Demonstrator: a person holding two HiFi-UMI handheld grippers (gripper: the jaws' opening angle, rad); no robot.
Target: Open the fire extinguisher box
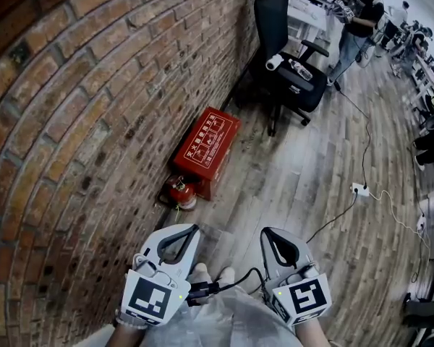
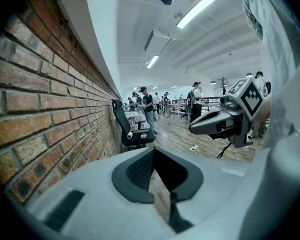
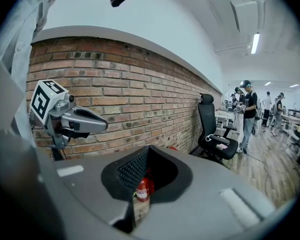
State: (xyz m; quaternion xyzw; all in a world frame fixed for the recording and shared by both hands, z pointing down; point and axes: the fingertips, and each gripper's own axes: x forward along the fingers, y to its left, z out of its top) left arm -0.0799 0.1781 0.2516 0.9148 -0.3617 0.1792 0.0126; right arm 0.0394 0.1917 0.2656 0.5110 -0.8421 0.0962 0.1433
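Approach step, by my read. The red fire extinguisher box (image 1: 206,147) sits shut on the floor, with a red extinguisher (image 1: 181,191) just beside its near end. The left gripper (image 1: 188,231) and right gripper (image 1: 267,233) hang well short of the box, both with jaws together and empty. The next move calls for closing in on the lid edge.

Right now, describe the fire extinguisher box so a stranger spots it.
Follow the brick wall to the floor. At its foot, between the black office chair and a small red extinguisher, sits the fire extinguisher box. Only it is a flat red case with white print.
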